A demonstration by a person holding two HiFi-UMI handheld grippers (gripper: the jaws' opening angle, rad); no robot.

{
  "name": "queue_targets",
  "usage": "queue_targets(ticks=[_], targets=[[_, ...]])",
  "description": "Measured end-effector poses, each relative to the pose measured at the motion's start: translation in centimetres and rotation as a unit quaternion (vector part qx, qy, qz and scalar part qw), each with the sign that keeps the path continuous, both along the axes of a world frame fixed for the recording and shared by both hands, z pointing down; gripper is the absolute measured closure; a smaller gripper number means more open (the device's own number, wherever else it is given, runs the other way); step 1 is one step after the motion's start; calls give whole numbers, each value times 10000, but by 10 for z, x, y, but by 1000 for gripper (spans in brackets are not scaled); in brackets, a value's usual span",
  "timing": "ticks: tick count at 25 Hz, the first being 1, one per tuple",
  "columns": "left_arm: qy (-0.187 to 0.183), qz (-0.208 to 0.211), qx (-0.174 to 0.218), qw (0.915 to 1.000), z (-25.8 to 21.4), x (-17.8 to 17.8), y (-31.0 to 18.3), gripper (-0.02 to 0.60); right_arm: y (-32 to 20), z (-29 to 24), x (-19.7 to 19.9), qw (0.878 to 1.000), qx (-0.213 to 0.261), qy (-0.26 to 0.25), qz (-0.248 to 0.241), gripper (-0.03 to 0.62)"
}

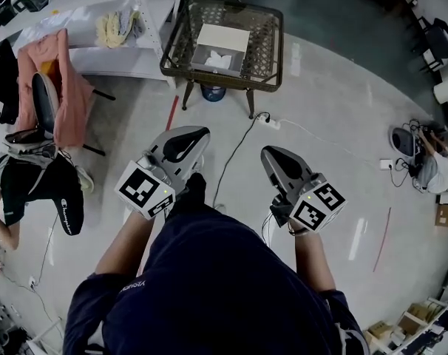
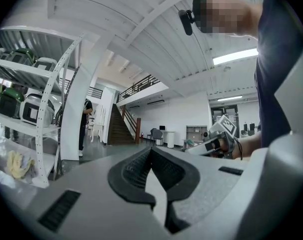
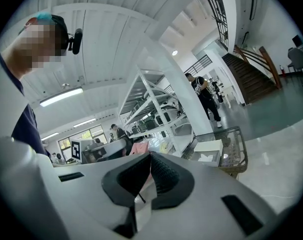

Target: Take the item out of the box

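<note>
The person's dark blue shirt [image 1: 209, 287] filled the bottom of the head view, both forearms reaching forward from it. The left gripper [image 1: 197, 134] and the right gripper [image 1: 270, 154] hung side by side above the floor [image 1: 335, 102], well apart from the table. In each gripper view the jaws stood pressed together at the tips, with nothing held between them.

The floor was polished grey concrete. It carried a red tape line [image 1: 171, 112] and a white power strip [image 1: 269, 121], whose cable trailed toward the person. Ahead stood a low wicker-framed table [image 1: 274, 43] with a glass top. The white box [image 1: 222, 35] sat on it, open, with a crumpled white item [image 1: 218, 60] inside.

A white shelving rack [image 1: 146, 21] stood to the table's left, near a chair [image 1: 43, 98] draped with pink cloth [image 1: 70, 87]. A staircase [image 3: 251, 69] showed in the right gripper view.
</note>
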State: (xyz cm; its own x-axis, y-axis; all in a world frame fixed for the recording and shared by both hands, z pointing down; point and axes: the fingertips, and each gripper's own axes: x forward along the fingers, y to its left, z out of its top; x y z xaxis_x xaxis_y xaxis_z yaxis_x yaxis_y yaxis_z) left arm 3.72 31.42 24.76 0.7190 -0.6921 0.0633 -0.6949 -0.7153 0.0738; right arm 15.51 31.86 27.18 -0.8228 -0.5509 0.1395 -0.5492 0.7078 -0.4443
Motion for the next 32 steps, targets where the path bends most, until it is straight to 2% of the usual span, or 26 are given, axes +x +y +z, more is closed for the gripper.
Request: queue_targets(ticks=[7, 21, 27, 32], targets=[[59, 96, -228, 9997, 22, -22, -75, 574, -71, 17, -30, 9998, -161, 91, -9, 569], [123, 205, -749, 9969, 60, -113, -248, 574, -233, 43, -116, 9975, -610, 316, 143, 569], [-58, 436, -846, 9954, 73, -134, -303, 574, -286, 47, -140, 9965, -668, 358, 346, 569], [-217, 609, -818, 9946, 86, -137, -335, 574, -310, 58, -149, 9952, -796, 330, 466, 569]])
